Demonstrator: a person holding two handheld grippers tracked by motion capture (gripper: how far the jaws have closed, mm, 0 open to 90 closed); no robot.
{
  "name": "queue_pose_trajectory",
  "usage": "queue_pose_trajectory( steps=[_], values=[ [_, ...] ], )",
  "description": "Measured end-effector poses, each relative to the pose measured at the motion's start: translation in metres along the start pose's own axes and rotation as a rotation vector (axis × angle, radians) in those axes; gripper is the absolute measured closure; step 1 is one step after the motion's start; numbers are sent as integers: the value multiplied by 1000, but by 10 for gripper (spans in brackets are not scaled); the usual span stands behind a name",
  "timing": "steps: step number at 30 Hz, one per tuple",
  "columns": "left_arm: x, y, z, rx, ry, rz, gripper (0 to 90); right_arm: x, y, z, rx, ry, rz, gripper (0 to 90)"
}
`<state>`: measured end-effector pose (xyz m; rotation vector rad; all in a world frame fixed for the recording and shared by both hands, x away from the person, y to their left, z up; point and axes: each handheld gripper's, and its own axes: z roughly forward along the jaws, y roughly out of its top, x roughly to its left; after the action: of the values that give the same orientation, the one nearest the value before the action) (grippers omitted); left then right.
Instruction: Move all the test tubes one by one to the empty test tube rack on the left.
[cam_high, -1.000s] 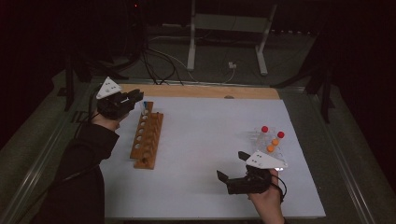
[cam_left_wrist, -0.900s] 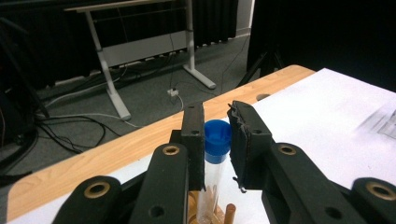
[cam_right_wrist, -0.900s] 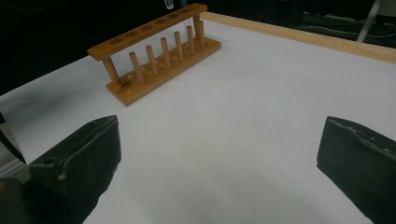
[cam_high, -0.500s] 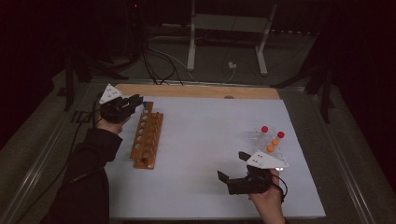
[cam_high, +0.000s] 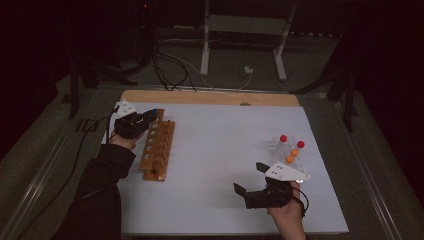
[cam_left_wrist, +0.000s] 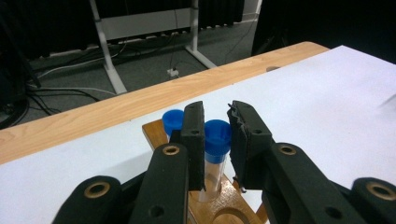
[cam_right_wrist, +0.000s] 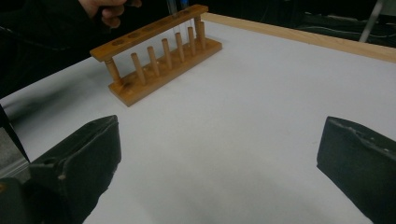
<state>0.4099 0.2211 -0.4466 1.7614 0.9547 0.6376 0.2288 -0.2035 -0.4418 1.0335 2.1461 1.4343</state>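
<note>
The left tool pinches a clear tube with a blue cap just under the cap, and the tube stands over a hole at the far end of the wooden rack, next to another blue-capped tube already there. To do this step well, I think the tube must stay upright and go straight down through the hole, and the jaws should let go only when its bottom rests in the rack. The right tool waits with its jaws spread wide above the white table, near the remaining tubes.
</note>
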Motion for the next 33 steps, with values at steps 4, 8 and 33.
queue_pose_trajectory(
  steps=[4, 8, 33],
  values=[
    [1, -5, 2, -2, 4, -5, 775, -1, 0, -1, -4, -1, -1, 0],
    [2, -9, 4, 12, 8, -3, 775, -1, -1, -1, -2, -1, -2, 0],
    [-10, 7, -22, 30, -79, 3, 323, -6, 7, -10, -42, -50, -77, 0]
  ],
)
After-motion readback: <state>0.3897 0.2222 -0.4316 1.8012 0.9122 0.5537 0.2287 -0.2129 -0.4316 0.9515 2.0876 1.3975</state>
